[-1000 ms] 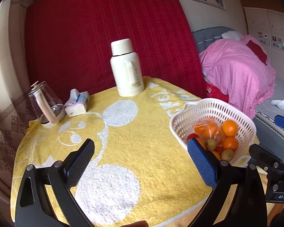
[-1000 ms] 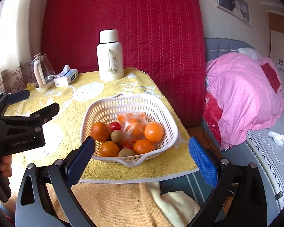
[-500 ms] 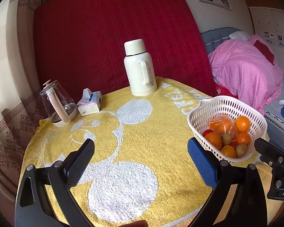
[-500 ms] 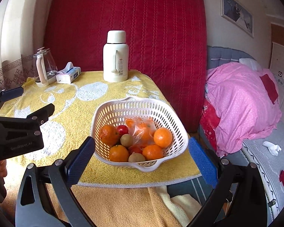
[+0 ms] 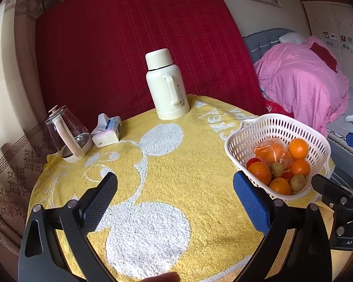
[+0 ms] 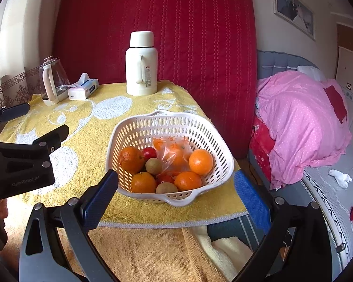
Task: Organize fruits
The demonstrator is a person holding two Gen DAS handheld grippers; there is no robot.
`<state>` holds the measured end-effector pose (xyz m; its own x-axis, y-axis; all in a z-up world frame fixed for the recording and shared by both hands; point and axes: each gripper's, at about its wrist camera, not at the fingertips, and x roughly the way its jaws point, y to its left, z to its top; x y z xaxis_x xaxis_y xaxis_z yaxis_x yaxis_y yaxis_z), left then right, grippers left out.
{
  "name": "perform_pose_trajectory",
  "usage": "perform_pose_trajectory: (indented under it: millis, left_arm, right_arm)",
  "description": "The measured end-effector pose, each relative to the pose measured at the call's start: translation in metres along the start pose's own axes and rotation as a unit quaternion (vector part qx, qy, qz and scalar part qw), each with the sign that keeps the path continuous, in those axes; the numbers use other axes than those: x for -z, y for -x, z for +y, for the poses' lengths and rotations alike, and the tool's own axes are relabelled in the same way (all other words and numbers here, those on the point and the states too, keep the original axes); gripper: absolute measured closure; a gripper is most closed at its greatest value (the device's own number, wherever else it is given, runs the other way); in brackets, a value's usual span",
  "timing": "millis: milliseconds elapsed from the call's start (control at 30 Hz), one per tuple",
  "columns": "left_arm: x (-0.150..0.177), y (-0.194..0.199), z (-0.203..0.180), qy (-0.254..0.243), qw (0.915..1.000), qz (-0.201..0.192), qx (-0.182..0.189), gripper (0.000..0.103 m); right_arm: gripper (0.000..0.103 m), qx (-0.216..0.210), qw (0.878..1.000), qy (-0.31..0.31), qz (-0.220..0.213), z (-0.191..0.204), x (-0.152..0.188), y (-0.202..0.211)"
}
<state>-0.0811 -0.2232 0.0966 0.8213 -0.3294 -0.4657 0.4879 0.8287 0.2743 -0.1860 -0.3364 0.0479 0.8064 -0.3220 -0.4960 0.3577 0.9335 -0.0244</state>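
We find our left gripper (image 5: 175,193) spread wide over the yellow towel (image 5: 176,178), the fruit basket (image 5: 278,151) at the towel's right edge.

Fruit basket (image 6: 171,127) near table's right edge; flask (image 6: 141,65) behind, kettle (image 6: 51,82) far left.

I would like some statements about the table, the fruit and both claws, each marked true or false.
1. All the fruit lies inside the white basket. True.
2. The right claw is shut on an orange. False: it is open and holds nothing.
3. Some oranges sit in a clear plastic bag within the basket. True.
4. The cream thermos lies on its side. False: it stands upright.
5. The left claw is open above the yellow towel. True.
6. The glass kettle stands inside the basket. False: it stands apart, beside the tissue pack.
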Motion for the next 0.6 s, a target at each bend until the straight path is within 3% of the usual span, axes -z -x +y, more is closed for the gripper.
perform_pose_trajectory:
  millis: [600]
  left_arm:
    - [-0.001, -0.008, -0.016, -0.025, 0.9997, 0.007, 0.000, 0.005]
  right_arm:
    - [0.003, -0.003, 1.000, -0.007, 0.001, -0.010, 0.004, -0.006]
